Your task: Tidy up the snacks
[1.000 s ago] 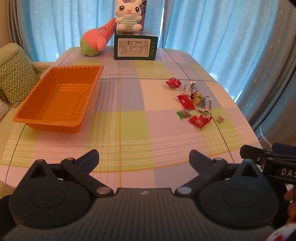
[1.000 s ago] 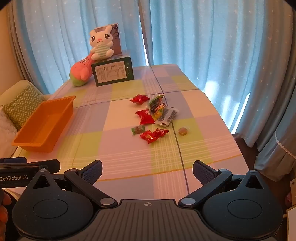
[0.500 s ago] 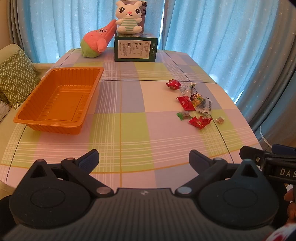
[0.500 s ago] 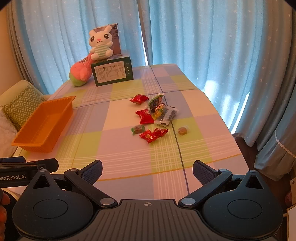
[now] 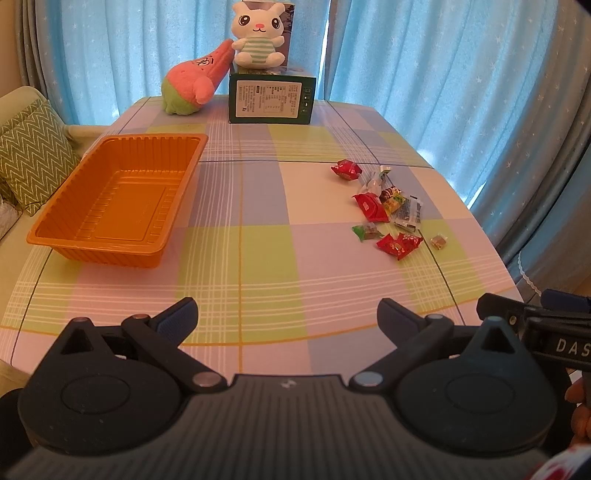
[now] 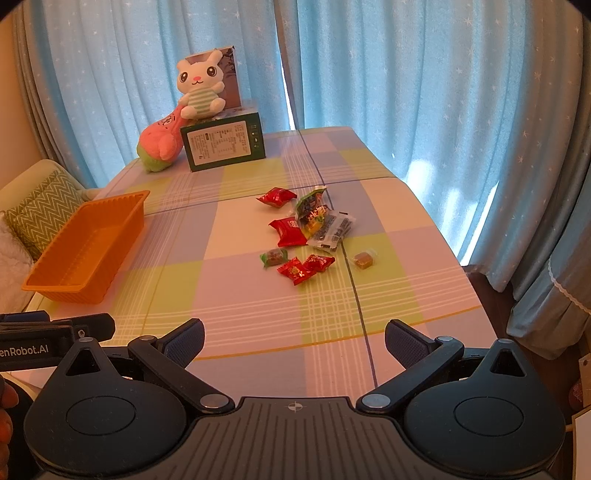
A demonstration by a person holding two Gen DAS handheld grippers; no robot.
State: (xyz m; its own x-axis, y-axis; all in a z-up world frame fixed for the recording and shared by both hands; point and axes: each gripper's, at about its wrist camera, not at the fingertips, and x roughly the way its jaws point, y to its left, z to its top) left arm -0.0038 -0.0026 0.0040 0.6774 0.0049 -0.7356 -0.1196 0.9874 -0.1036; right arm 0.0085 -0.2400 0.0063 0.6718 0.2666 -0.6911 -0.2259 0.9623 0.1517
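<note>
Right wrist: approx 9 snacks [image 6: 306, 236] rt of orange tray [image 6: 86, 254].

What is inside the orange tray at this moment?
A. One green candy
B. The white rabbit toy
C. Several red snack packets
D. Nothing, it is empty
D. The orange tray shows only its bare ribbed floor, while the snack packets all lie on the tablecloth to its right, and the rabbit toy sits on the green box.
</note>
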